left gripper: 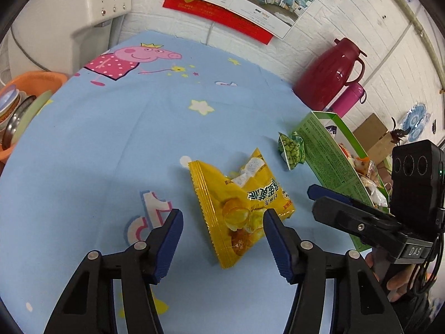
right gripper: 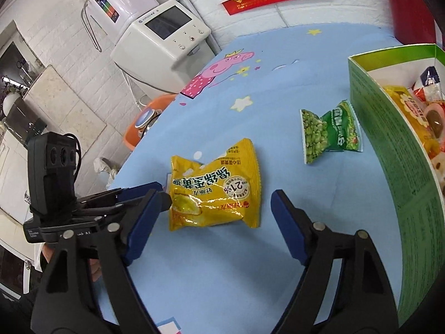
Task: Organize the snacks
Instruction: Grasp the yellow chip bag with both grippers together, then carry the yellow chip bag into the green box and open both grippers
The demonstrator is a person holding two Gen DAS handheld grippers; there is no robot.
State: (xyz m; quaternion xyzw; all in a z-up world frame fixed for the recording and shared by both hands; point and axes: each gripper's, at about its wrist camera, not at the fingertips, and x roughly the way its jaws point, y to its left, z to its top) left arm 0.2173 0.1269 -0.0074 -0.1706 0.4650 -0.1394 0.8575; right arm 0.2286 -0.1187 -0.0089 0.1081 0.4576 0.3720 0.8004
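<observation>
The left gripper (left gripper: 222, 224) is held low with its 2 blue-padded fingers (left gripper: 169, 239) spread wide. The right gripper (right gripper: 214, 214) is likewise held wide apart, angled toward the left one.

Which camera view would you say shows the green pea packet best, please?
The right wrist view: the green pea packet lies flat, unobstructed, its printed front legible. In the left wrist view the packet is smaller, farther off, bunched against the green box.

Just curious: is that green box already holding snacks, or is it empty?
Holding snacks. The green box is open-topped, and several wrapped packets lie inside it; how full it is cannot be told.
</observation>
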